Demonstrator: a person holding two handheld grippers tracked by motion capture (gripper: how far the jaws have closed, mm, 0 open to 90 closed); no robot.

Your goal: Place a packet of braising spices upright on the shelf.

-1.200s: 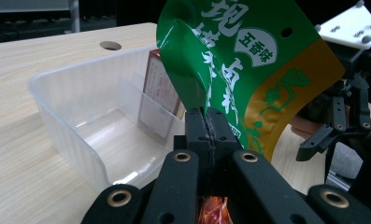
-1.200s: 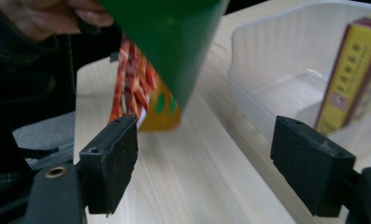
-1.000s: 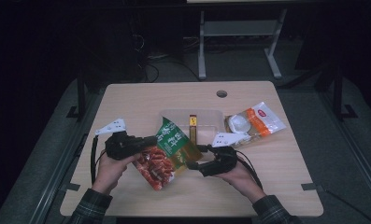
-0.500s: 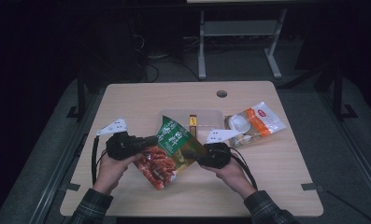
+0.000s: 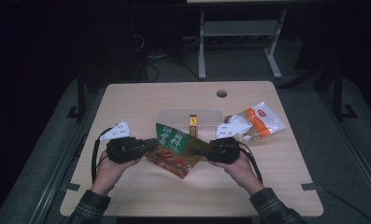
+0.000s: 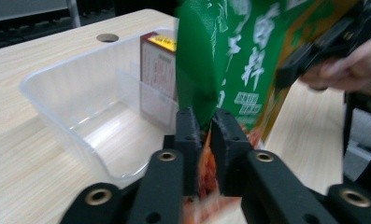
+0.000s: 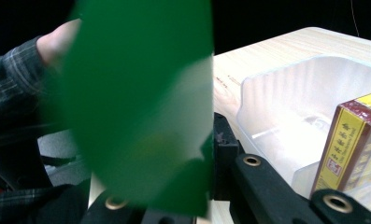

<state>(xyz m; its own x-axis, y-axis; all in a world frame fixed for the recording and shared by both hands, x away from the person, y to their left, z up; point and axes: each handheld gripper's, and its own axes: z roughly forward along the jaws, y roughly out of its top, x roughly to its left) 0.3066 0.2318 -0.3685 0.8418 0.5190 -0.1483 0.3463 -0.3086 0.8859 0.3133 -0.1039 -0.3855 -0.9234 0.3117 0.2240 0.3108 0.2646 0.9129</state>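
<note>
Light, crinkly, slippery snack bag [image 5: 176,148]: pinched at 2 opposite edges, left gripper [image 5: 148,144] and right gripper [image 5: 196,150] both clamped on it; best gripped at flat seams.

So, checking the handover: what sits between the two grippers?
In the high view, the green snack bag spans the stretch between the left gripper and the right gripper, each clamped on one of its edges.

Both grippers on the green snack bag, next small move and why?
Probably lift the green snack bag toward the clear bin behind it. Left hand-held gripper and right hand-held gripper pinch opposite edges, and the bin has free space beside the small box.
</note>
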